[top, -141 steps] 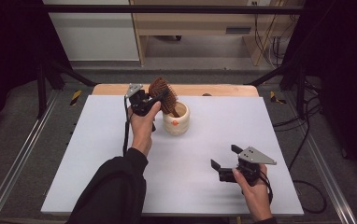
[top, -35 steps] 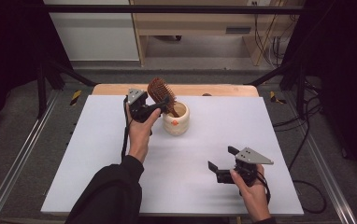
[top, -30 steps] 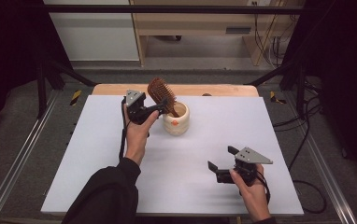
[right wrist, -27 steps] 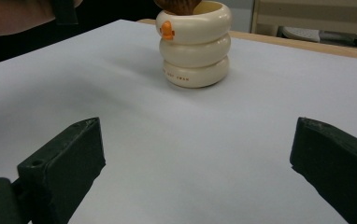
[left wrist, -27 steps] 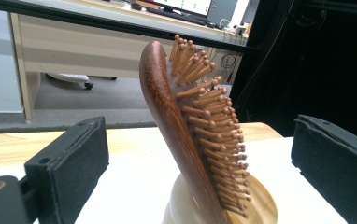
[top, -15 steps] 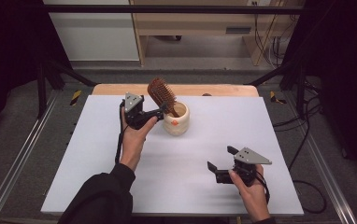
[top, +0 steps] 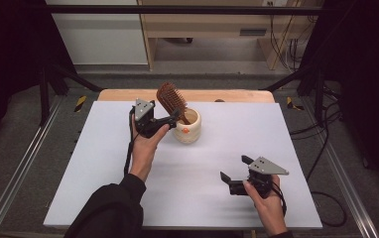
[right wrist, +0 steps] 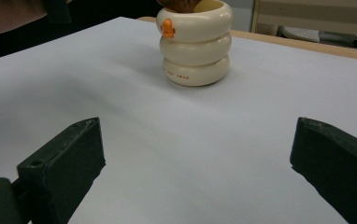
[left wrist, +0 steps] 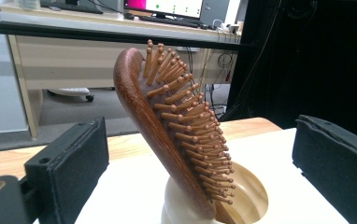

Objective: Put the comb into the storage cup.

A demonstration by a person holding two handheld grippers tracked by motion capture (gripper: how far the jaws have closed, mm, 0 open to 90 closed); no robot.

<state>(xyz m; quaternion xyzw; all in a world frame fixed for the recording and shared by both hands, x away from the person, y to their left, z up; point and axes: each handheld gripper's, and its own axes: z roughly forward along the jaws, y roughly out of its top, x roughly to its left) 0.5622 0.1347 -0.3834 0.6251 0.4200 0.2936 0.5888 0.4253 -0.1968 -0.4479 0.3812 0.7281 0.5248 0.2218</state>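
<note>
A brown wooden hairbrush (top: 170,99) stands handle-down in a cream ringed cup (top: 187,128) with an orange mark, near the far middle of the white table (top: 103,163). Its head leans left over the rim. My left gripper (top: 170,119) is just left of the cup and is open. In the left gripper view the brush (left wrist: 167,140) rises between the wide-apart jaws of that gripper (left wrist: 200,154), touching neither, with the cup (left wrist: 246,196) below. My right gripper (top: 233,167) rests open near the front right. Its view has the cup (right wrist: 195,46) far ahead of the gripper (right wrist: 195,154).
A wooden board edge (top: 237,95) runs along the table's far side. Metal rails (top: 14,173) flank the table on both sides. Cables (top: 321,144) hang off the right edge. White tabletop lies between the two grippers.
My left gripper has drawn back a little to the left and toward the person, away from the cup. The brush stays leaning in the cup. The right gripper has hardly moved.
</note>
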